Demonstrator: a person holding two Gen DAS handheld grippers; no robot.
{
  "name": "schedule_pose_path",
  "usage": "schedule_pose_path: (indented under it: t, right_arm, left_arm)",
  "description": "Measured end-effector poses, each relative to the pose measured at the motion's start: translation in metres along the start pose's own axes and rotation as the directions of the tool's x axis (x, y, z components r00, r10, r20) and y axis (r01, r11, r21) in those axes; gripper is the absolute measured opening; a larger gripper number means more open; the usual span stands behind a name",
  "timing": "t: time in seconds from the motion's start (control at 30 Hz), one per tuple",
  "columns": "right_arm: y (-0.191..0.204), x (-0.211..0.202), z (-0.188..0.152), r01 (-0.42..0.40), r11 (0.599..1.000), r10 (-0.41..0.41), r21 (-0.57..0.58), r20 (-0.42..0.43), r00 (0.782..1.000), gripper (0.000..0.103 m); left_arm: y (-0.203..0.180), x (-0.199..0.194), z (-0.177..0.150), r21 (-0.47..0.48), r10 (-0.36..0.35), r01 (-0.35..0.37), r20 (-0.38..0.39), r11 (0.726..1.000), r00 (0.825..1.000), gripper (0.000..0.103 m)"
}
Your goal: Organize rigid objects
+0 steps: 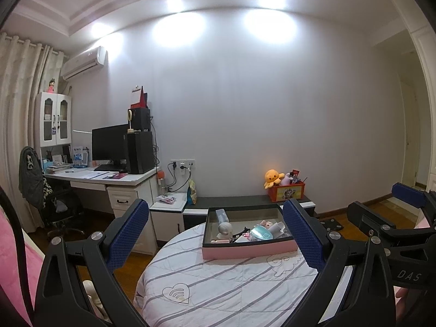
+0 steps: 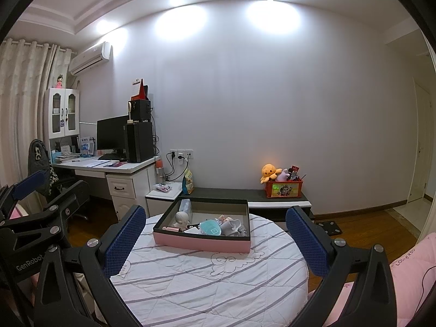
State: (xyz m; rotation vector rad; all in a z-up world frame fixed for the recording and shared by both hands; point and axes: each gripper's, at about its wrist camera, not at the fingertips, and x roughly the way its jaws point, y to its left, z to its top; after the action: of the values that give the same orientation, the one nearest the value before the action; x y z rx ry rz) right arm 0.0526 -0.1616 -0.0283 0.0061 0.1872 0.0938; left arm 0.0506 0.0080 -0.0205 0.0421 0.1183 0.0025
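Both of your grippers hang above the near part of the round table, jaws spread wide with nothing between them: the left gripper (image 1: 215, 231) and the right gripper (image 2: 215, 234) each frame the pink-sided tray (image 2: 201, 241) that sits on the striped quilted cover (image 2: 207, 280). Every small item you can see lies inside that tray: a pale figurine (image 2: 182, 219), a rose-gold tube (image 2: 171, 229), a teal oval case (image 2: 209, 227), a clear box (image 2: 185, 204) leaning in the far left corner, and a grey-white crumpled-looking piece (image 2: 231, 224). They crowd the near half, some touching or overlapping, while the far half of the tray floor shows bare. The cover around the tray carries nothing loose.

That layout fits either a jumbled pile waiting to be sorted or a set already gathered into its container, so judge which before you commit. If you do reach in, come from above, square to the near wall, so your fingers clear the rim. Choose an item with free sides; the figurine stands apart enough for a clean pinch, whereas the teal case is hemmed in by neighbours. Keep the idle gripper out of the other one's path
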Motion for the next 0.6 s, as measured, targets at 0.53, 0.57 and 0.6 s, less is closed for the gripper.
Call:
schedule_pose_path:
  t: [0.53,0.57,0.6]
  right_arm:
    - [0.0004,-0.0005,0.0023,0.005,1.0,-0.005,-0.003,-0.005,1.0,0.103]
    - [0.0004,-0.0011,0.0019,0.006,1.0,-0.006,-0.003,-0.005,1.0,0.103]
    - [0.0005,-0.0005,0.0023,0.007,1.0,-0.007,-0.004,-0.006,1.0,0.103]
  left_arm:
    - [0.0017,0.0011,-0.0015,-0.013,-0.012,0.012,0.006,1.0,1.0,0.1]
    - [0.0018,0.0011,-0.0017,-0.012,-0.013,0.013,0.006,1.0,1.0,0.1]
    - [0.0015,0.0015,-0.002,-0.011,-0.013,0.013,0.007,1.0,1.0,0.1]
